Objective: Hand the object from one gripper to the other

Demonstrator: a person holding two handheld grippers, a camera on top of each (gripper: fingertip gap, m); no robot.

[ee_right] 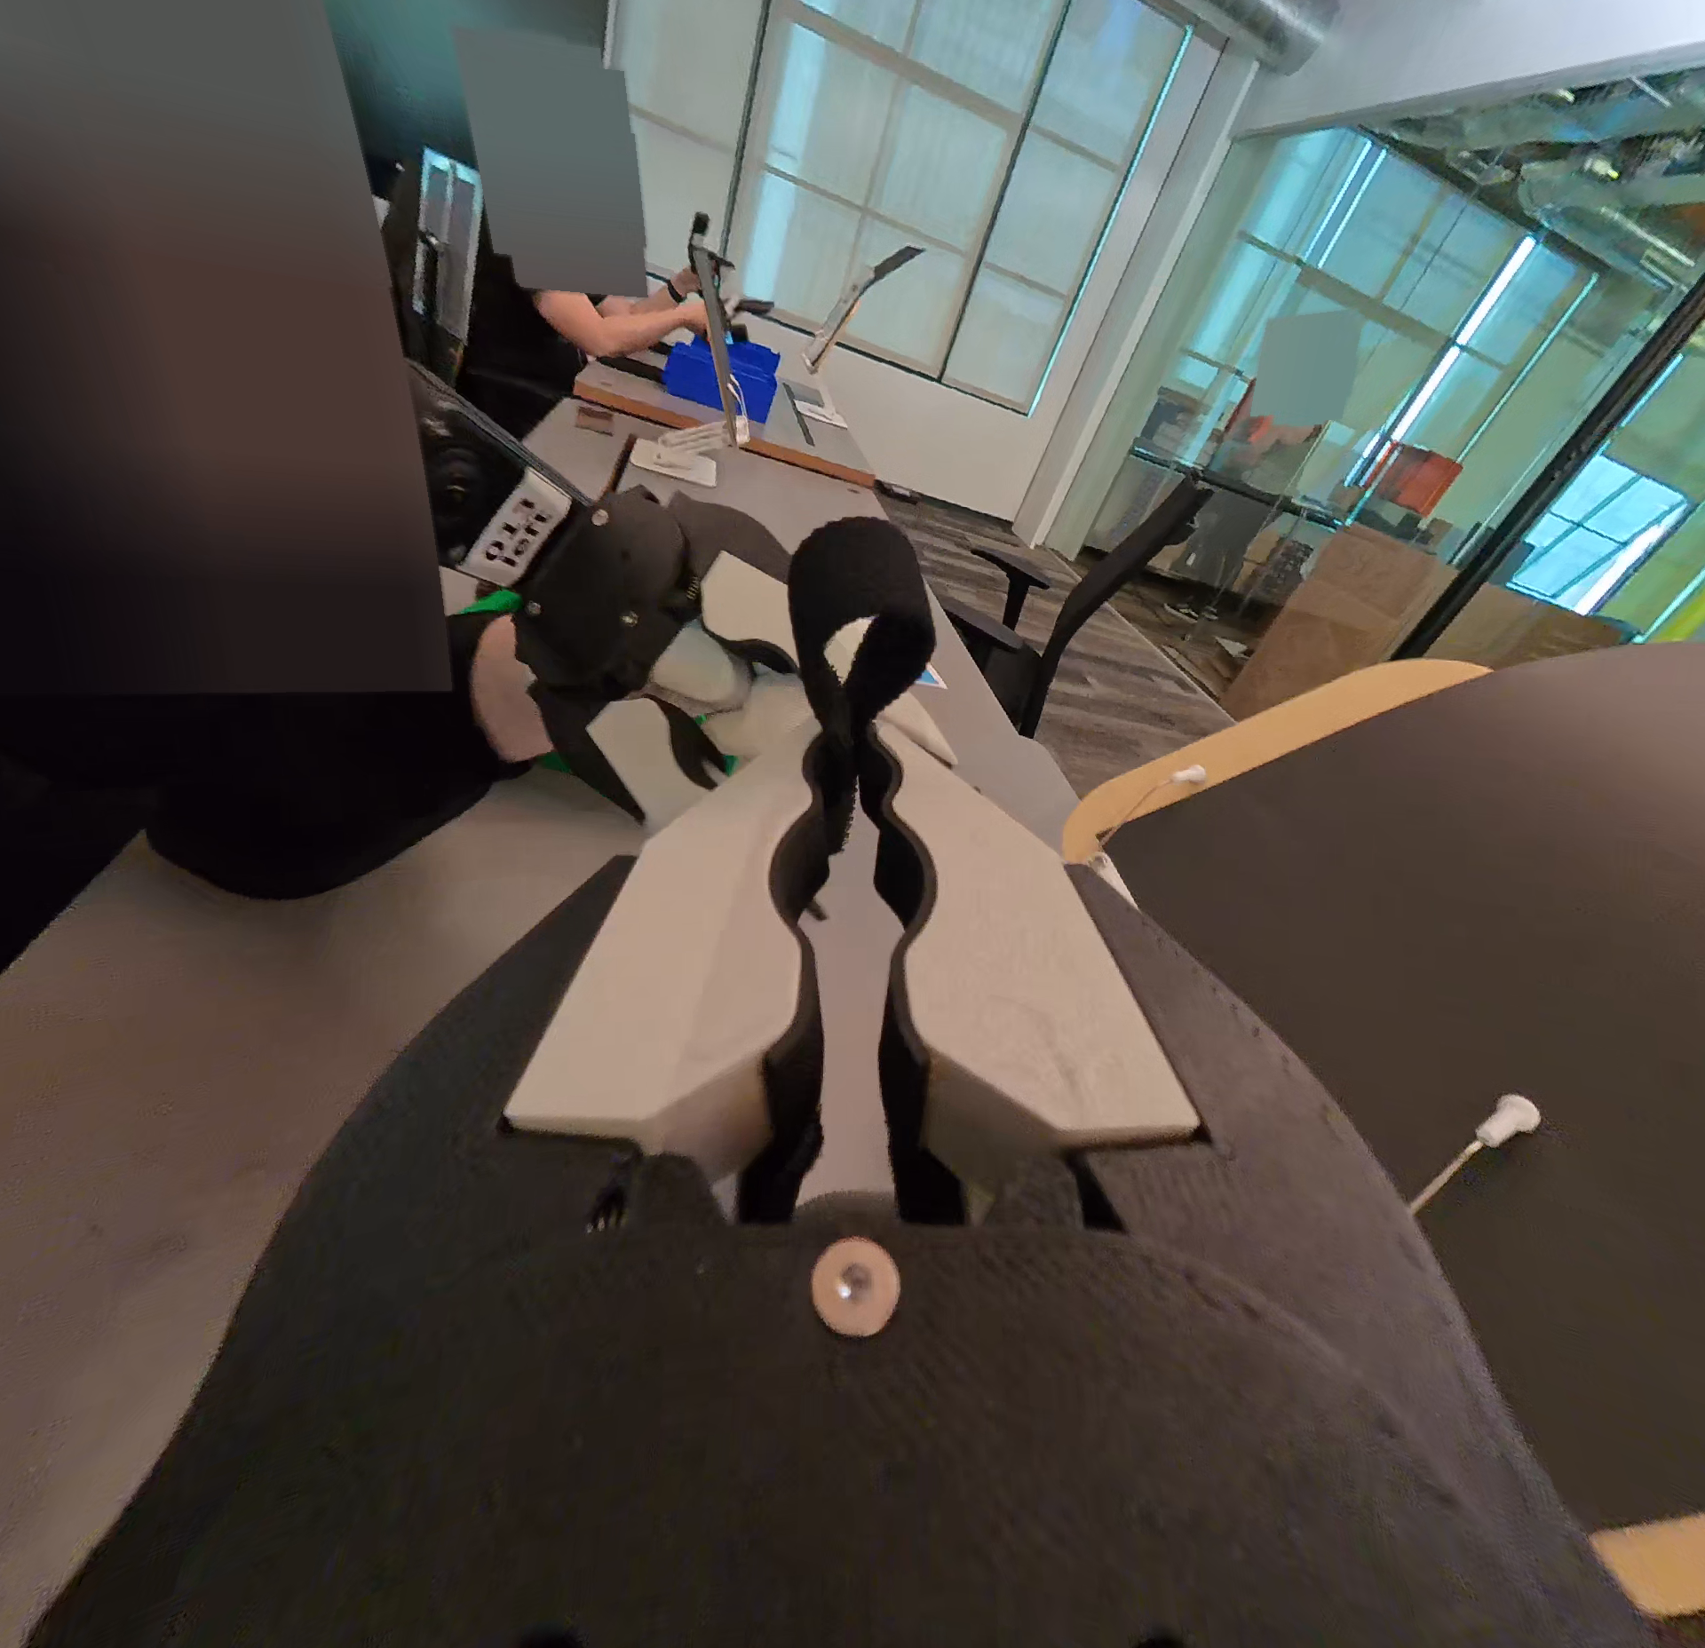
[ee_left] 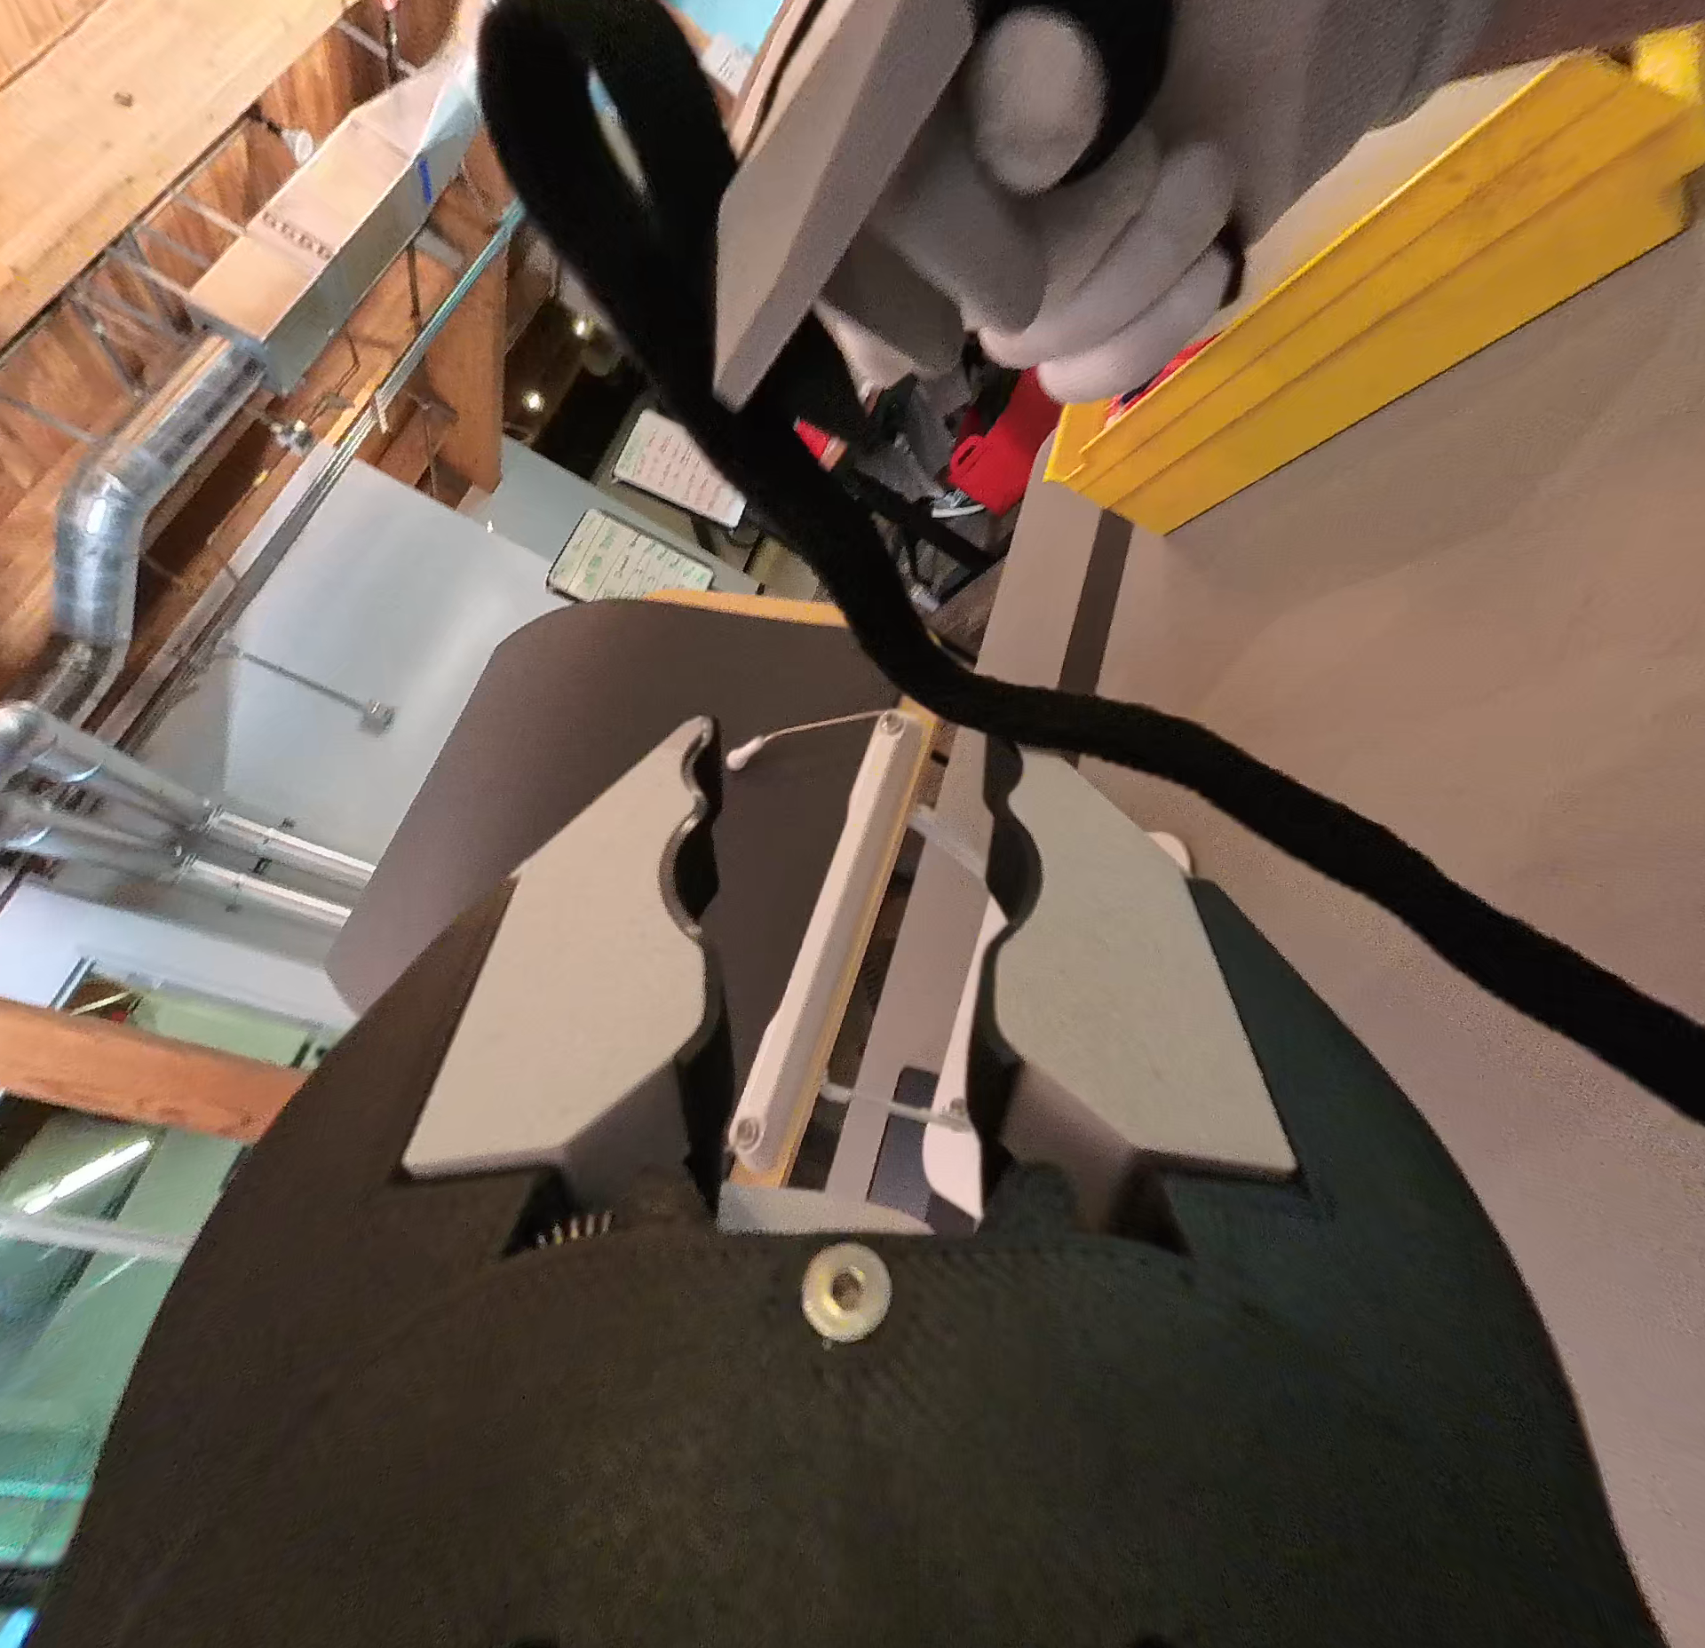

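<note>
The strap (ee_left: 923, 663) is plain black with a soft, fuzzy surface. The left gripper (ee_left: 853, 773) has light grey fingers (ee_left: 590, 976) with dark wavy inner edges, and its body is black with a fine woven texture. The right gripper (ee_right: 853, 773) shows the same colours: pale grey fingers (ee_right: 683, 986) on a black body. The tabletop (ee_right: 184, 1096) is plain grey. The bins (ee_left: 1384, 294) are bright yellow. A box (ee_right: 720, 381) far behind is blue. The round panel (ee_right: 1430, 958) is dark brown with a light wooden edge.
</note>
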